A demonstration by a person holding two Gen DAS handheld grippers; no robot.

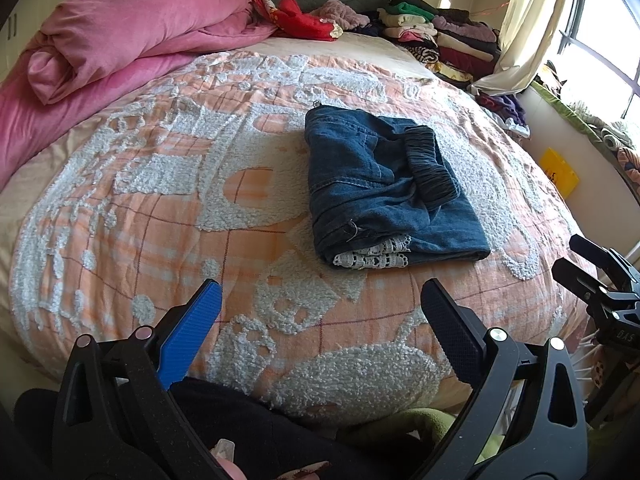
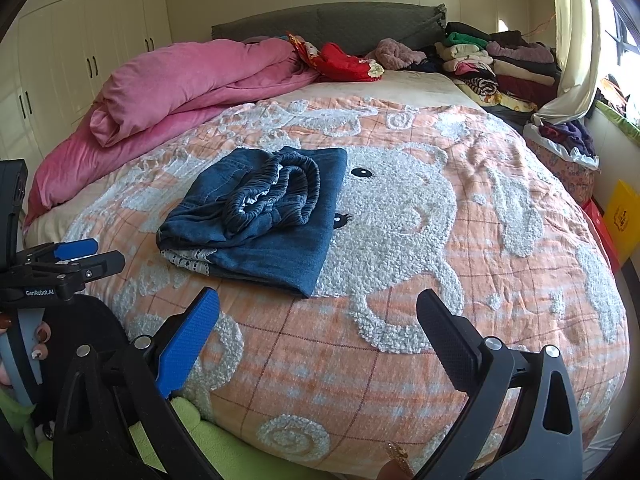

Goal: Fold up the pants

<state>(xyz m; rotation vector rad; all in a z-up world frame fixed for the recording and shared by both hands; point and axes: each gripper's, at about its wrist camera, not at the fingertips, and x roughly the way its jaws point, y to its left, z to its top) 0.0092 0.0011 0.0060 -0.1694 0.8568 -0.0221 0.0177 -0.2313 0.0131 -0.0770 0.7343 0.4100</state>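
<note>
Blue denim pants (image 1: 384, 184) lie folded into a compact bundle on the orange and white bedspread (image 1: 160, 216), the elastic waistband on top and white lace trim at the near edge. In the right wrist view the same pants (image 2: 260, 216) sit left of centre. My left gripper (image 1: 322, 300) hovers open over the near part of the bed, short of the pants, with nothing between its fingers. My right gripper (image 2: 320, 308) is open too, held back from the bundle and empty. The right gripper shows at the right edge of the left wrist view, and the left gripper at the left edge of the right wrist view.
A rolled pink duvet (image 1: 120, 44) lies at the far left of the bed. Stacks of folded clothes (image 1: 448, 36) sit at the far right by the headboard (image 2: 332, 24). A curtain (image 1: 532, 24) and window are at right, wardrobes (image 2: 80, 40) at left. A yellow item (image 2: 622, 216) stands beside the bed.
</note>
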